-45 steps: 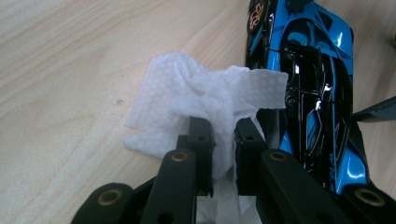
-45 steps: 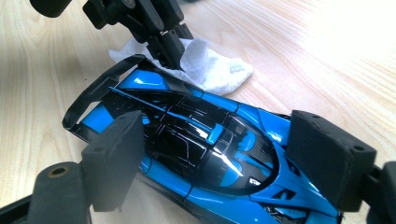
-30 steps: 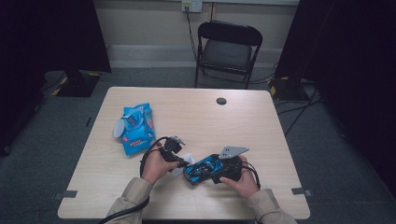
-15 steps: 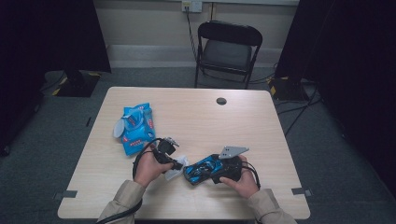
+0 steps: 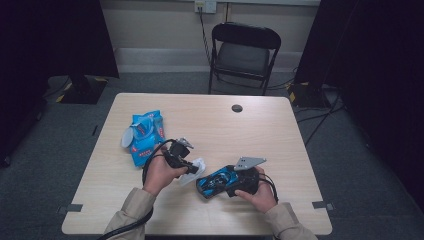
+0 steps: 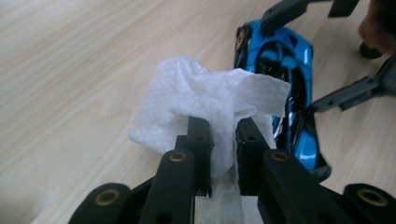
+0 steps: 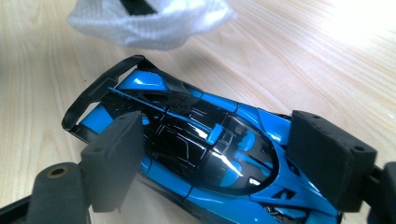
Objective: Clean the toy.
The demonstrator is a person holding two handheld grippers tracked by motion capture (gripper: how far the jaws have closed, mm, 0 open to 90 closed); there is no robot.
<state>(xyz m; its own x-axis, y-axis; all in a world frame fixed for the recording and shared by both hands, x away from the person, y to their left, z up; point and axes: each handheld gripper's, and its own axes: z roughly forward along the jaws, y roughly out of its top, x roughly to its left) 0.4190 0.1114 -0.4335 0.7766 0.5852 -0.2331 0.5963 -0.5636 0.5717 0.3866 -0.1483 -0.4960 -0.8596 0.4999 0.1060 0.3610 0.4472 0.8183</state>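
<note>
A blue and black toy car (image 7: 201,154) lies on the table near the front edge, and my right gripper (image 7: 222,156) is shut on it with a pad against each flank. In the high view the car (image 5: 217,181) points left, out of my right gripper (image 5: 226,181). My left gripper (image 6: 223,128) is shut on a crumpled white wipe (image 6: 205,88), held just above the table beside the car's (image 6: 280,60) tail end. From above, my left gripper (image 5: 191,167) and the wipe (image 5: 197,171) sit just left of the car. The wipe (image 7: 149,23) hangs past the car's rear wing.
A blue pack of wipes (image 5: 145,136) lies on the wooden table (image 5: 280,135) at the left. A small black disc (image 5: 237,108) sits near the far edge. A black folding chair (image 5: 244,52) stands behind the table.
My left gripper has lifted a little with the wipe still in it. The right gripper and the car have stayed in place.
</note>
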